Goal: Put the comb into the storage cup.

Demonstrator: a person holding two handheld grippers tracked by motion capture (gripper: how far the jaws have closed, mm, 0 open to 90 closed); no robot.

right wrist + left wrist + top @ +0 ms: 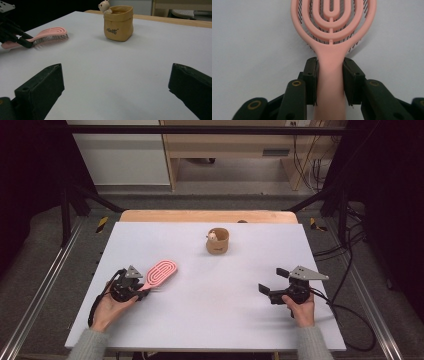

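The pink hairbrush (pixel 161 273) lies at about eight o'clock on the white table (pixel 210 320), bristles down, its oval head pointing toward one o'clock and its handle running back into my left gripper (pixel 144 292). In the left gripper view my two black pads (pixel 311 75) sit flat against either side of the handle (pixel 330 82) just below the neck, pinching it; the brush looks to be resting on the table, not yet lifted.

My right gripper (pixel 272 282) waits near four o'clock with its jaws spread wide and nothing between them.

The tan pouch (pixel 218 241) with a small bear figure (pixel 104 6) at its rim stands at twelve o'clock, well apart from the brush, and its open mouth looks like the likely destination.

To do this grasp well, I judge that I should:
- keep the pads square on the handle, since it narrows there and could slip or swing if the pinch is light;
- lift straight up first so the bristles clear the tabletop without dragging;
- expect the head to be the heavier end and watch for it drooping toward the table;
- hold my right gripper ready to steady the soft pouch, which could tip if the brush nudges its rim.
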